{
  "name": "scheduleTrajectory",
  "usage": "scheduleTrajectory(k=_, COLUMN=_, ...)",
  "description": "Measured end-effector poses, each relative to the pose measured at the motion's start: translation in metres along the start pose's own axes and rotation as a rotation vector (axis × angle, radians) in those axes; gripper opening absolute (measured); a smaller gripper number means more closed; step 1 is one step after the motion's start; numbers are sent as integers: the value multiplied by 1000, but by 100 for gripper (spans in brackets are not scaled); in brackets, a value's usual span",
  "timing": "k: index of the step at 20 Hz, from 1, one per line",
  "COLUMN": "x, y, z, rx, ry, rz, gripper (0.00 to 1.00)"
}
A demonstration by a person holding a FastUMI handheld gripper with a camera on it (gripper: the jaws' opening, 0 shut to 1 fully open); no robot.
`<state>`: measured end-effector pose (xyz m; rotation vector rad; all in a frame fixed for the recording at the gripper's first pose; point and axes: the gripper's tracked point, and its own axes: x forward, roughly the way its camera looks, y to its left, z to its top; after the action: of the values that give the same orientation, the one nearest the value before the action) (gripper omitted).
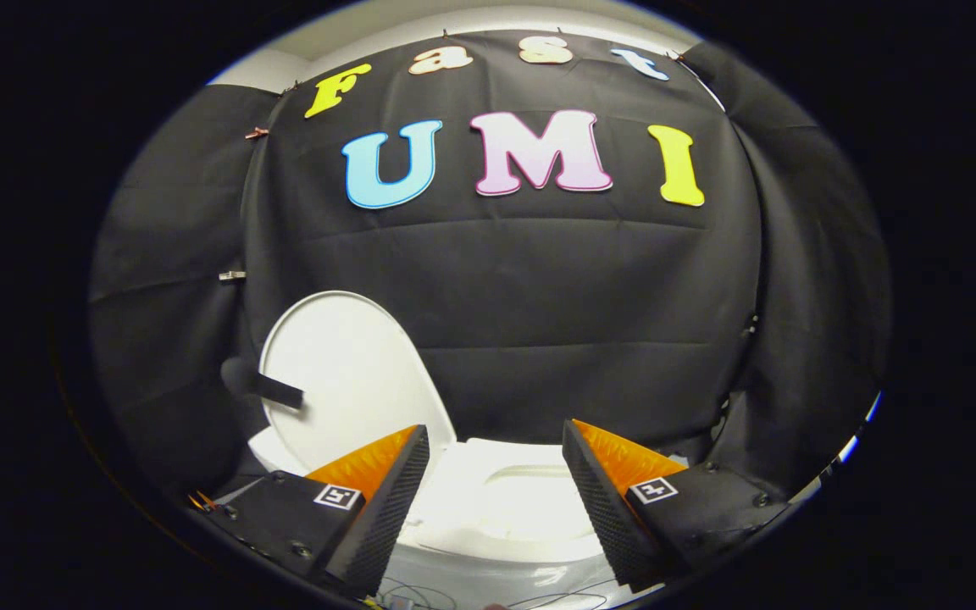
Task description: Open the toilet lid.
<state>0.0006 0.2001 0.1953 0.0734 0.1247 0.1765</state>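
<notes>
The white toilet lid [344, 373] stands raised, nearly upright, leaning back toward the black cloth wall beyond my left finger. A dark strap or tab [276, 390] sticks out from the lid's left edge. Below it the white seat and bowl [513, 500] lie between and just beyond my fingers. My gripper [496, 449] is open, its fingers [386, 500] spread wide with nothing between them, hovering above the front of the seat and touching nothing.
Black cloth wall [581, 322] hangs close behind the toilet and wraps around both sides. Thin cables [420, 593] lie on the white toilet body under the fingers. A small clip [232, 275] is pinned on the cloth at left.
</notes>
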Motion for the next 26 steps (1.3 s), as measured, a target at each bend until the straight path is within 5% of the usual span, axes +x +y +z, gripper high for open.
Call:
scheduleTrajectory(k=12, x=-18, y=-145, z=-92, rx=-77, ry=-201, rz=-96, gripper=99)
scheduleTrajectory(k=26, x=-19, y=-146, z=-143, rx=-51, ry=-169, rz=-75, gripper=98)
